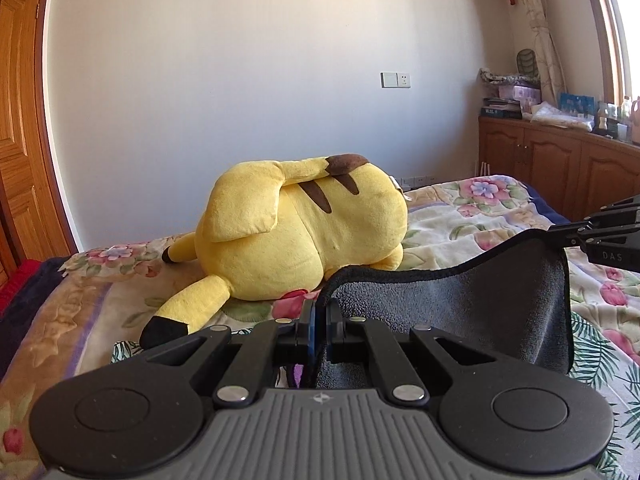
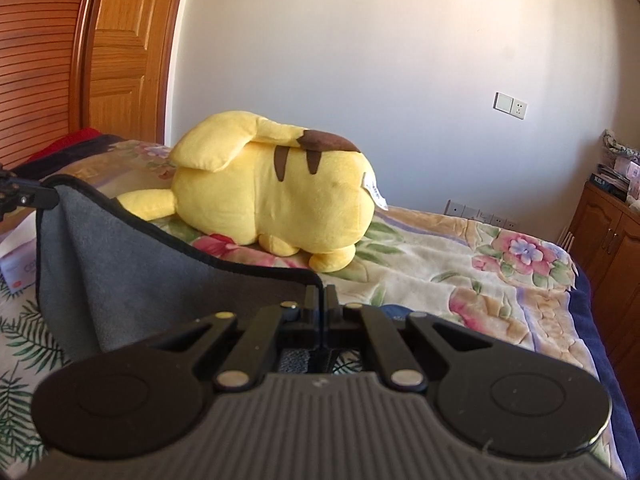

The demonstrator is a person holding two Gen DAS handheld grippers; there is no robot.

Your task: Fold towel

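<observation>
Mid-fold, by the look of it: grey towel (image 1: 460, 304) lifted off the bed (image 1: 460, 216), strung by its top hem between two grippers. Left gripper (image 1: 319, 320) clamped shut on one corner, black piping running out of the jaws toward 2 o'clock. Right gripper (image 2: 320, 304) pinched tight on the other corner, hem climbing away toward 10 o'clock. Each gripper visible in the other's view: right one at 3 o'clock in the left wrist view, left one at 9 o'clock in the right wrist view. Hem sagging between them, so not pulled taut. Cloth hanging below in a loose drape; lower edge hidden behind the gripper bodies, so contact with the bed impossible to tell.

Yellow plush (image 1: 296, 228) lying on the bed at 12 o'clock, beyond the towel and apart from it.

Likely step: carrying the held edge over to meet the opposite edge. Next move calling for both grippers to travel together at matching height, keeping the hem level, then lowering the corners onto the far corners before letting go. Worth drawing the hem straighter first to avoid a crooked crease, and stopping short of the plush.
</observation>
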